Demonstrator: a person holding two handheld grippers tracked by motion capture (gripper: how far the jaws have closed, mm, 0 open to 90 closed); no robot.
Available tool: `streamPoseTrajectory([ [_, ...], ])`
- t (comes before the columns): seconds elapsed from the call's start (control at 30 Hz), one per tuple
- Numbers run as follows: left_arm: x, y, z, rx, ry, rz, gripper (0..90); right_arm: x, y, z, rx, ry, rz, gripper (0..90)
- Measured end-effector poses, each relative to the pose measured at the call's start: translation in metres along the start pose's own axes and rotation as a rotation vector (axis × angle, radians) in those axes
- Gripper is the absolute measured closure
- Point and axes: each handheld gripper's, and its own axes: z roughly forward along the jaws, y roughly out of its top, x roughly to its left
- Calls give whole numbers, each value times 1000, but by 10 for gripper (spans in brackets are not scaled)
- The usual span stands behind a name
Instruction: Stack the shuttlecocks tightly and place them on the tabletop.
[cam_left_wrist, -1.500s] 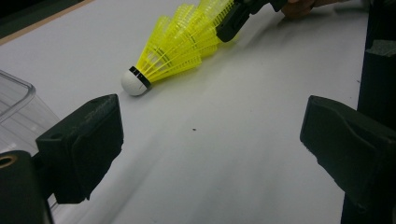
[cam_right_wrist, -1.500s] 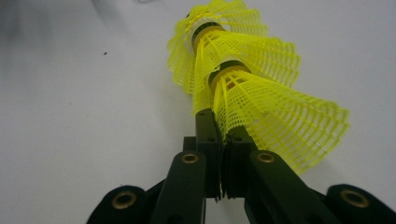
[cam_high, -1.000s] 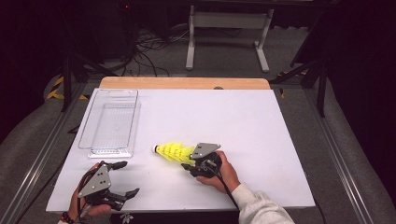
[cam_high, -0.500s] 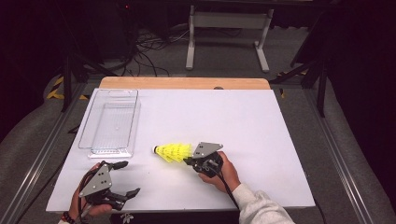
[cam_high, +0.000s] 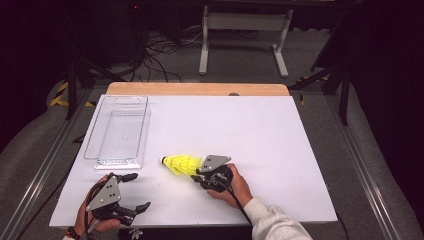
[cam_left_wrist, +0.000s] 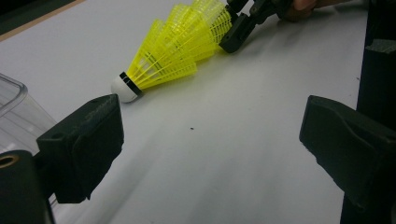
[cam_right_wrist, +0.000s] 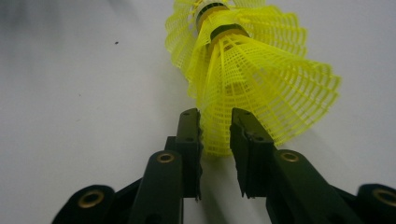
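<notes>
Shuttlecocks lying nested on white worktop, near clear bin | right claw apparently pinching skirt edge, jaws just reopening slightly | left claw gaping, holding nothing

From my station the shuttlecocks read as bright yellow plastic, their skirts an open moulded mesh with a faint sheen; the leading one ends in a smooth white cap ringed by a glossy black band. Under them the table top is a matt white sheet, smooth, with a strip of bare light wood along its far edge. Beyond the shuttlecocks, toward that strip, the bin is clear glossy plastic. My right gripper is matt black plastic, ribbed pads, brass-coloured metal eyelets; the left gripper carries a dull grey plate.
</notes>
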Motion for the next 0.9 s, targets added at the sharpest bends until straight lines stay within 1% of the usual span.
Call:
streamPoseTrajectory([
  [0.03, 0, 0, 0, 0, 0, 3, 73, -1, 0, -1, -3, 1, 3, 637],
  [0.13, 0, 0, -1, -5, 2, 4, 72, -3, -1, -7, -4, 0, 10, 569],
  [0.2, 0, 1, -2, -4, 3, 2, 72, -3, -1, -13, -19, 6, 4, 532],
  [0.3, -1, 1, -1, -6, 6, 6, 71, -3, 0, -19, -31, -10, -8, 518],
  [0.33, -1, 1, -1, -6, 7, 7, 71, -3, 1, -23, -37, -15, -18, 506],
  [0.37, 0, 2, -2, -6, 9, 11, 71, -1, 2, -29, -49, -21, -37, 500],
  [0.5, 0, 1, -2, -8, 10, 3, 71, 1, 2, -41, -67, -22, -66, 482],
  [0.67, 0, 1, -3, -7, 15, 9, 71, 2, -1, -51, -59, -24, -88, 441],
  [0.7, 0, 1, -3, -7, 16, 9, 70, 2, -2, -55, -59, -32, -89, 426],
  [0.83, 1, 1, -4, -9, 20, 4, 70, 1, -9, -67, -67, -54, -68, 376],
  [0.9, 1, 1, -4, -9, 21, 2, 70, 0, -13, -74, -75, -57, -62, 347],
])
